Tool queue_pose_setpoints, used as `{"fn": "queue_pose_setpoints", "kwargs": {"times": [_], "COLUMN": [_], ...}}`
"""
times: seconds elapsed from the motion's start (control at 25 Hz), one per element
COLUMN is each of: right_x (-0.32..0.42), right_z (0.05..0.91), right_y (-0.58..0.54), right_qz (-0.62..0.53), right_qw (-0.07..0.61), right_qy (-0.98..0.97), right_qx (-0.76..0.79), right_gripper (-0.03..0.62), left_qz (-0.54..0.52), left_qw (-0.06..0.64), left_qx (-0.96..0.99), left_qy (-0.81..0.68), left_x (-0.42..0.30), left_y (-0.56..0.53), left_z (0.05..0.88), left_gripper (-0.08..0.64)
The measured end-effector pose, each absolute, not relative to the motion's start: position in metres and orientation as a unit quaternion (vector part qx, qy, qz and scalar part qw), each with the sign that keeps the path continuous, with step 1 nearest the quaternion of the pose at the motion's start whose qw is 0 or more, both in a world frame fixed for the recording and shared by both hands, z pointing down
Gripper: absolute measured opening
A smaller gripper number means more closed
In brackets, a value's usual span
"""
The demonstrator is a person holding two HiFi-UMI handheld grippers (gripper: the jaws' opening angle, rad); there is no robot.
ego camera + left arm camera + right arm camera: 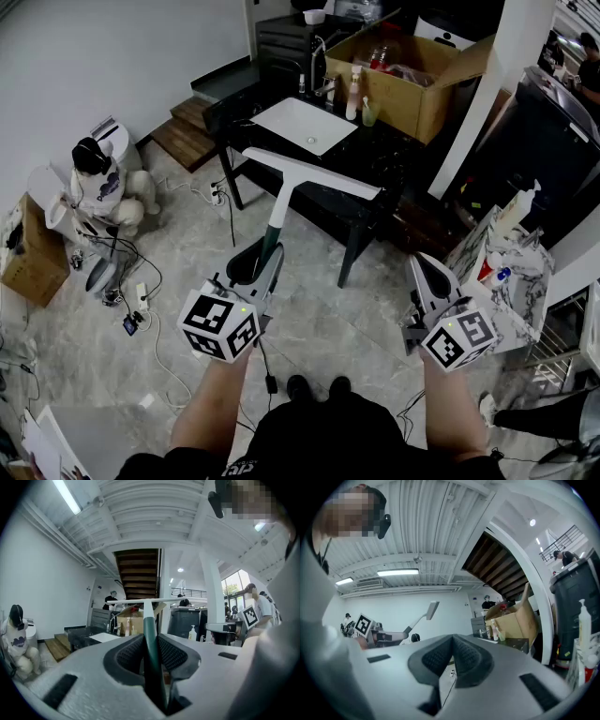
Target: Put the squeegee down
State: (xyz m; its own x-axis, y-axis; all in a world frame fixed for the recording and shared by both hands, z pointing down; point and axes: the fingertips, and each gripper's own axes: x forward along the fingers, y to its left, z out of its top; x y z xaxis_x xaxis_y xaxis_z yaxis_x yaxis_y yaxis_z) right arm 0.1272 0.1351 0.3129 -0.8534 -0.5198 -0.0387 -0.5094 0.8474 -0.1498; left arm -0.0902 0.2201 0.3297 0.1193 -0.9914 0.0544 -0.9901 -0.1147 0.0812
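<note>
The squeegee has a long white blade [310,173] and a dark green handle [274,232]. My left gripper [260,265] is shut on that handle and holds the tool level in the air, blade pointing away over the black table [375,155]. In the left gripper view the green handle [150,637] runs between the pads, with the blade [140,601] crosswise at its far end. My right gripper [425,272] hovers at the right with its pads [440,657] closed together and nothing between them. From the right gripper view the squeegee [426,612] shows off to the left.
The black table carries a white sink basin [302,125], bottles [354,92] and an open cardboard box [412,70]. A marble-topped stand [511,272] with bottles is at the right. Wooden steps [187,131], a plush toy [98,183] and cables [122,272] lie on the floor at the left.
</note>
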Motion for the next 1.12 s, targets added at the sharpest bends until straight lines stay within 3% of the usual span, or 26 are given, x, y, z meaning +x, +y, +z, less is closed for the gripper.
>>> {"fn": "queue_pose_setpoints", "kwargs": {"times": [0.68, 1.12], "right_x": [0.212, 0.218], "right_z": [0.323, 0.324], "right_y": [0.166, 0.184], "right_qz": [-0.092, -0.098], "right_qw": [0.058, 0.052], "right_qy": [0.957, 0.968], "right_qx": [-0.268, -0.225], "right_gripper": [0.003, 0.005], "left_qz": [-0.007, -0.012], "left_qw": [0.043, 0.032], "left_qx": [0.757, 0.749], "left_qy": [-0.652, -0.662], "left_x": [-0.007, 0.012], "left_y": [0.235, 0.246], "left_z": [0.326, 0.321], "left_gripper": [0.101, 0.101]}}
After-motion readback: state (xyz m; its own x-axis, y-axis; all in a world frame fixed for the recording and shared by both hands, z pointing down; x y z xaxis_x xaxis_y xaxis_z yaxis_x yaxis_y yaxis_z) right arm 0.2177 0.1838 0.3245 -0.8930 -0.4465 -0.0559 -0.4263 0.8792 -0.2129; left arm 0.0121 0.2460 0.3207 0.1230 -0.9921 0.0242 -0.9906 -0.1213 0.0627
